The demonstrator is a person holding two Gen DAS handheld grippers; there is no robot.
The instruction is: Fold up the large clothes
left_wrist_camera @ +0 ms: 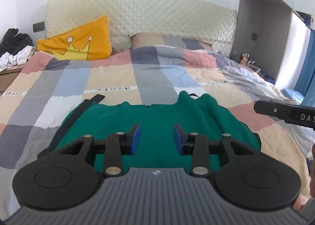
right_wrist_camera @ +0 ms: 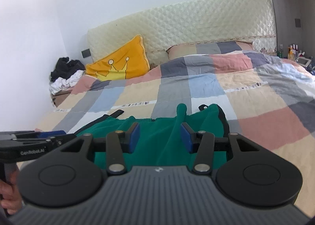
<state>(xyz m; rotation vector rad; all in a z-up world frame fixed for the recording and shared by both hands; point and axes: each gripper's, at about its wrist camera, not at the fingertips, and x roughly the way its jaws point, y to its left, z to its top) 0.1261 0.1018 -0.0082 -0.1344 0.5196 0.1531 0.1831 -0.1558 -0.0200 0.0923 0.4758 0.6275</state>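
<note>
Left claw [left_wrist_camera: 157,139]: blue pads apart, nothing between. Green fleece-like garment [left_wrist_camera: 151,120], dark trim, lies partly folded near foot edge of bed with checked patchwork quilt [left_wrist_camera: 110,79]. Right claw [right_wrist_camera: 160,138]: apart, empty. Next: pinch matching edges, lift evenly, lay flat; soft fabric ridges easily.

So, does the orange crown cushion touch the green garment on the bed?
Apart. In the left wrist view the orange cushion sits near the headboard, and wide bare quilt separates it from the green garment.
</note>
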